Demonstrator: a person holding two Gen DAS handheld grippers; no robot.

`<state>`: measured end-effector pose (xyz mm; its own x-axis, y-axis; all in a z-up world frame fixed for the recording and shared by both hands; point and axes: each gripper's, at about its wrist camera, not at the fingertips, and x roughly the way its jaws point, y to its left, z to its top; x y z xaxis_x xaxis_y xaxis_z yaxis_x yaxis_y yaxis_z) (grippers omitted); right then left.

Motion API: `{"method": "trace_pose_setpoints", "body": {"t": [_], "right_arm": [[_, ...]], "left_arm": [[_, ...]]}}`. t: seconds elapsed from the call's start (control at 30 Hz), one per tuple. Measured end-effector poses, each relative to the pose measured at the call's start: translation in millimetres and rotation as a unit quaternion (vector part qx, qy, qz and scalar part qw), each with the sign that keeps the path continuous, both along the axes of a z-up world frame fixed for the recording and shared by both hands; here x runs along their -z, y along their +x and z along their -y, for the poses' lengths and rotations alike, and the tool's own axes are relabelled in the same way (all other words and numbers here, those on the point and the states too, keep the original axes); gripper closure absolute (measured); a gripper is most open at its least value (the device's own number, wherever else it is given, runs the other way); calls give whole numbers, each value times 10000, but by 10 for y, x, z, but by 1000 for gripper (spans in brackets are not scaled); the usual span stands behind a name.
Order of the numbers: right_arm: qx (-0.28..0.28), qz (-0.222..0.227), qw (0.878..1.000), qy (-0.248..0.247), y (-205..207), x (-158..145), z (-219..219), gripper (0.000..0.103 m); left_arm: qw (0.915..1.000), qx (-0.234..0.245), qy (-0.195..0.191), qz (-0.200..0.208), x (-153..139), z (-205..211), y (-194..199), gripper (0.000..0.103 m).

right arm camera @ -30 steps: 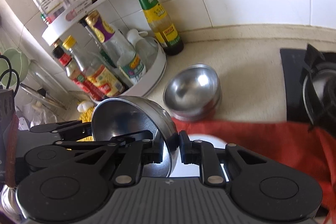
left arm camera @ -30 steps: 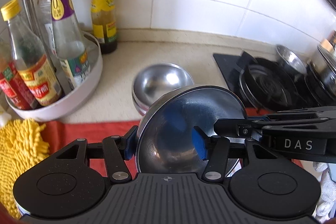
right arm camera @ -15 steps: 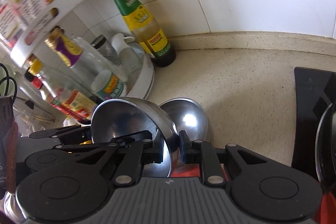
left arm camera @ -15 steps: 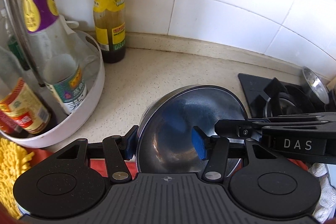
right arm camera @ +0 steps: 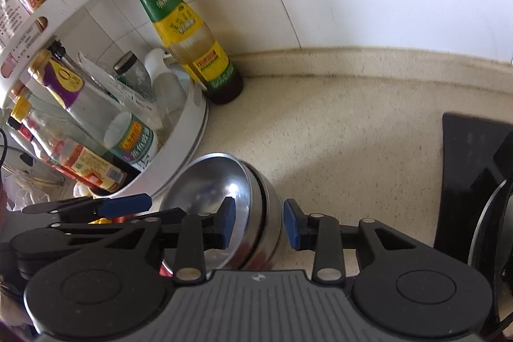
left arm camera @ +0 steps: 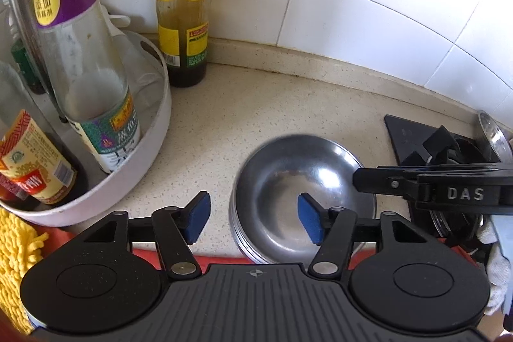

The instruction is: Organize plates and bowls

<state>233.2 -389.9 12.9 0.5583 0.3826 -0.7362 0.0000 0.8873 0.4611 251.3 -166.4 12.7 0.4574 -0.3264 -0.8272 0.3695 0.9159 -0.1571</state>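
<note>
1. now we have let go: a second ago both our grippers pinched the rim of a steel bowl tilted in the air, and in the present views that bowl sits nested on top of the stack of steel bowls (left arm camera: 301, 191) on the counter (left arm camera: 288, 104).
2. our left gripper (left arm camera: 253, 218) stands wide open with nothing in it; its right blue pad hangs over the bowl's hollow and its left pad is outside the rim at about 9 o'clock of the stack.
3. our right gripper (right arm camera: 258, 221) is also parted and holds nothing; its jaws straddle the stack's wall at about 3 o'clock, one pad inside the top bowl, one outside, and we cannot tell whether either pad touches metal.
4. we judge this means one more bowl is put away, and the next job is to back both grippers off without nudging the pile.
5. counting bowls: the rims stacked at the side suggest three or four nested, but the edges blur, so we cannot give a sure number. no plates show.
6. counting the rest: one white two-tier rack (right arm camera: 179, 149) at 9 o'clock of the stack, holding at least five bottles; one green-and-yellow sauce bottle (left arm camera: 182, 15) standing alone on the counter at 11 o'clock; one black hob (left arm camera: 426, 146) at 3 o'clock; one yellow chenille cloth (left arm camera: 16, 249) and one red cloth (left arm camera: 221, 262) at the near edge.
</note>
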Motion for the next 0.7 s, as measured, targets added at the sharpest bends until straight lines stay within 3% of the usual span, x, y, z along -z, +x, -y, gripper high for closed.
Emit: {"method": "trace_pose_setpoints", "body": {"t": [0.13,0.3,0.5,0.7], "right_arm": [[-75,-66,9999,80,15,44,15,70],[-241,-19,9994,-256,19,47,-61,67],[-331,-72,9991,-239,58,104,-102,67],[-335,-130,9992,-183,93,156,-122,66]], "left_arm": [[10000,4,-3,-64,40,-35,-8,31],[9991,-61,355,243,81,-3,-64,26],[9960,78,681,565,151,115,-119,21],[9949,68,746,681,142,133,-107,20]]}}
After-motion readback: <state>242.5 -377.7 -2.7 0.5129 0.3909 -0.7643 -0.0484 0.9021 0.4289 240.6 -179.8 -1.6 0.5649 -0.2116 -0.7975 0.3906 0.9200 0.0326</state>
